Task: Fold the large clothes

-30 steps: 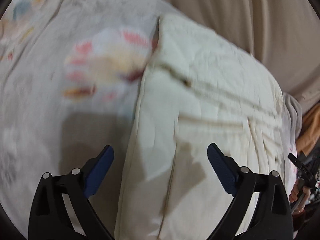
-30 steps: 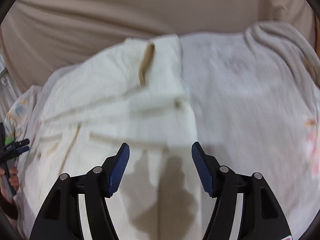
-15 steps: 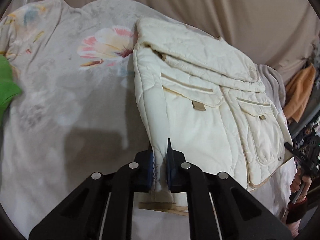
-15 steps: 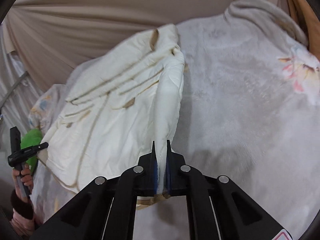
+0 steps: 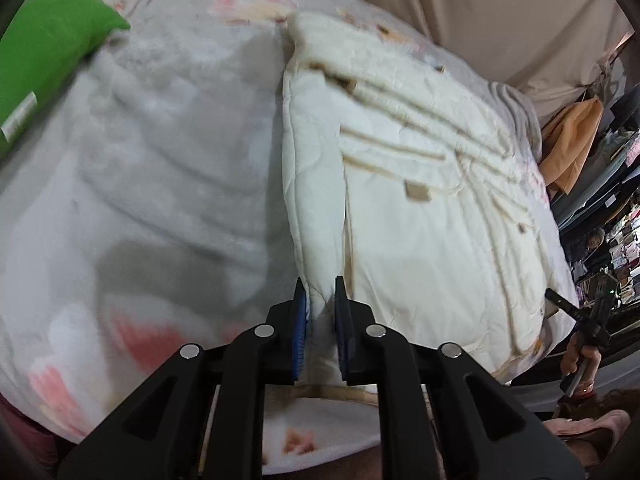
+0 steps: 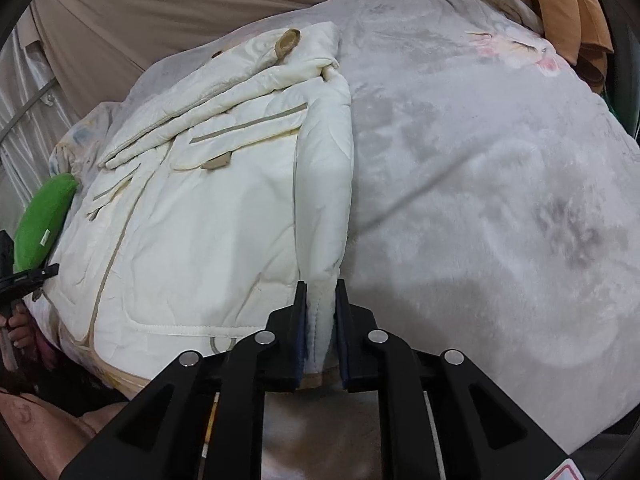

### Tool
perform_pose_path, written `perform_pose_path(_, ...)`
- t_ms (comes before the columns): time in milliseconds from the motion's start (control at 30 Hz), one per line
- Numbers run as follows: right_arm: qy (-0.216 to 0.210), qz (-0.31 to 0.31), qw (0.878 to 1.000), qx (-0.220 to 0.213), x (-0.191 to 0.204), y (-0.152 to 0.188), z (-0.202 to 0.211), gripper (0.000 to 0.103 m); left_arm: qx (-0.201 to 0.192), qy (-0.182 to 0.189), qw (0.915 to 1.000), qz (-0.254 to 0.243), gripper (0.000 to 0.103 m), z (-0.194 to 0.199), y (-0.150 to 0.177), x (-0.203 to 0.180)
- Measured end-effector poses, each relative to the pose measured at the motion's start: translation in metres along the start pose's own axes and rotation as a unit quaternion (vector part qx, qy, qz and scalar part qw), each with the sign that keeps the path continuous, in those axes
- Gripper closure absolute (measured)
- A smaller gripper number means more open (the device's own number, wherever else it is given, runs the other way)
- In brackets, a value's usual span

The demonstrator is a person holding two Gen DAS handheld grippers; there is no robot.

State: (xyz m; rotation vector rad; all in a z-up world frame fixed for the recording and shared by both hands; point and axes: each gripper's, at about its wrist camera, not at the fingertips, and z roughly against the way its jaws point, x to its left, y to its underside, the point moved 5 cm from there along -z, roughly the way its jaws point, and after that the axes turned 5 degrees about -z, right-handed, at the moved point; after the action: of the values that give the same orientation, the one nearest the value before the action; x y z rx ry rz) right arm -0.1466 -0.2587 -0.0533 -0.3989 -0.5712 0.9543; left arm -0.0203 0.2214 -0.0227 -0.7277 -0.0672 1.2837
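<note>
A cream quilted jacket (image 5: 420, 208) with tan-trimmed pockets lies on a grey floral blanket (image 5: 160, 140). It also shows in the right wrist view (image 6: 208, 208), sleeve folded across its top. My left gripper (image 5: 321, 308) is shut on the jacket's near left edge. My right gripper (image 6: 321, 312) is shut on its near right edge. Both pinch a raised fold of fabric between the blue pads. The right gripper appears at the far right of the left wrist view (image 5: 580, 316); the left gripper appears at the left edge of the right wrist view (image 6: 28, 276).
A green cushion (image 5: 44, 52) lies on the blanket left of the jacket, also in the right wrist view (image 6: 44, 216). An orange garment (image 5: 572, 148) hangs at the right. Beige fabric (image 6: 160, 12) backs the bed. The blanket (image 6: 480, 184) extends right of the jacket.
A second ago both grippers were open over the jacket. They closed on its near edges and have since pulled back toward me, lifting the edges.
</note>
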Motion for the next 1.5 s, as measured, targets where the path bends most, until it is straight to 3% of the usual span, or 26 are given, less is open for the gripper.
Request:
perform_pose_path(67, 0.024, 0.01, 0.999, -0.041, 0.003, -0.022, 0.019, 0.082, -0.045, -0.006, 0.9989, -0.012, 0.087, 0.028, -0.02, -0.006)
perform_pose_path(100, 0.031, 0.016, 0.997, -0.061, 0.005, -0.036, 0.027, 0.073, -0.069, -0.007, 0.9973, -0.024, 0.081, 0.041, -0.033, -0.012)
perform_pose_path(133, 0.031, 0.021, 0.995, -0.088, 0.013, -0.056, 0.036, 0.058, -0.091, -0.006, 0.9951, -0.038, 0.076, 0.053, -0.046, -0.019)
perform_pose_path(167, 0.023, 0.023, 0.994, -0.109, 0.017, -0.073, 0.041, 0.051, -0.116, -0.011, 0.992, -0.049, 0.065, 0.062, -0.065, -0.028)
perform_pose_path(200, 0.012, 0.026, 0.992, -0.127, 0.022, -0.092, 0.043, 0.042, -0.136, -0.016, 0.9887, -0.061, 0.061, 0.066, -0.084, -0.037)
perform_pose_path(267, -0.007, 0.035, 0.988, -0.147, 0.039, -0.133, 0.035, 0.041, -0.156, -0.035, 0.9835, -0.085, 0.056, 0.056, -0.121, -0.055)
perform_pose_path(367, -0.046, 0.034, 0.988, -0.141, 0.056, -0.19, 0.0, 0.035, -0.154, -0.047, 0.9833, -0.084, 0.048, 0.014, -0.178, -0.064)
perform_pose_path(467, -0.061, 0.005, 0.993, -0.105, 0.068, -0.238, -0.058, 0.035, -0.128, -0.06, 0.988, -0.062, 0.048, -0.043, -0.223, -0.059)
perform_pose_path(600, -0.08, -0.043, 0.995, -0.048, 0.074, -0.277, -0.132, 0.035, -0.114, -0.097, 0.9879, -0.041, 0.048, -0.1, -0.26, -0.038)
perform_pose_path(700, -0.051, -0.056, 0.997, -0.013, 0.074, -0.288, -0.178, 0.037, -0.1, -0.094, 0.9904, -0.013, 0.048, -0.132, -0.277, -0.025)
perform_pose_path(733, -0.05, -0.053, 0.997, -0.003, 0.08, -0.291, -0.188, 0.045, -0.097, -0.096, 0.9906, -0.008, 0.048, -0.14, -0.28, -0.021)
perform_pose_path(800, -0.066, -0.026, 0.997, -0.011, 0.099, -0.294, -0.185, 0.096, -0.087, -0.101, 0.9911, -0.009, 0.048, -0.155, -0.284, -0.017)
perform_pose_path(867, -0.102, 0.021, 0.99, -0.099, 0.126, -0.299, -0.141, 0.097, -0.078, -0.12, 0.9896, -0.015, 0.048, -0.168, -0.283, -0.014)
perform_pose_path(967, -0.095, 0.051, 0.979, -0.172, 0.131, -0.296, -0.105, 0.097, -0.069, -0.155, 0.9849, -0.03, 0.047, -0.185, -0.275, -0.004)
perform_pose_path(1000, -0.078, 0.046, 0.982, -0.167, 0.123, -0.293, -0.113, 0.098, -0.07, -0.165, 0.9831, -0.036, 0.046, -0.191, -0.272, -0.001)
perform_pose_path(1100, 0.008, 0.035, 0.998, -0.046, 0.083, -0.274, -0.197, 0.098, -0.078, -0.174, 0.9805, -0.048, 0.046, -0.198, -0.265, 0.001)
perform_pose_path(1133, -0.001, 0.029, 0.999, -0.025, 0.076, -0.265, -0.213, 0.099, -0.08, -0.175, 0.9798, -0.052, 0.046, -0.197, -0.264, 0.0)
perform_pose_path(1267, 0.026, 0.006, 0.998, -0.06, 0.075, -0.277, -0.179, 0.091, -0.076, -0.183, 0.9784, -0.059, 0.046, -0.194, -0.264, -0.001)
perform_pose_path(1400, 0.045, -0.011, 0.989, -0.14, 0.088, -0.296, -0.127, 0.082, -0.079, -0.185, 0.9778, -0.058, 0.046, -0.194, -0.263, 0.001)
perform_pose_path(1500, -0.005, 0.046, 0.988, -0.149, 0.144, -0.302, -0.115, 0.082, -0.088, -0.196, 0.975, -0.058, 0.045, -0.195, -0.262, -0.001)
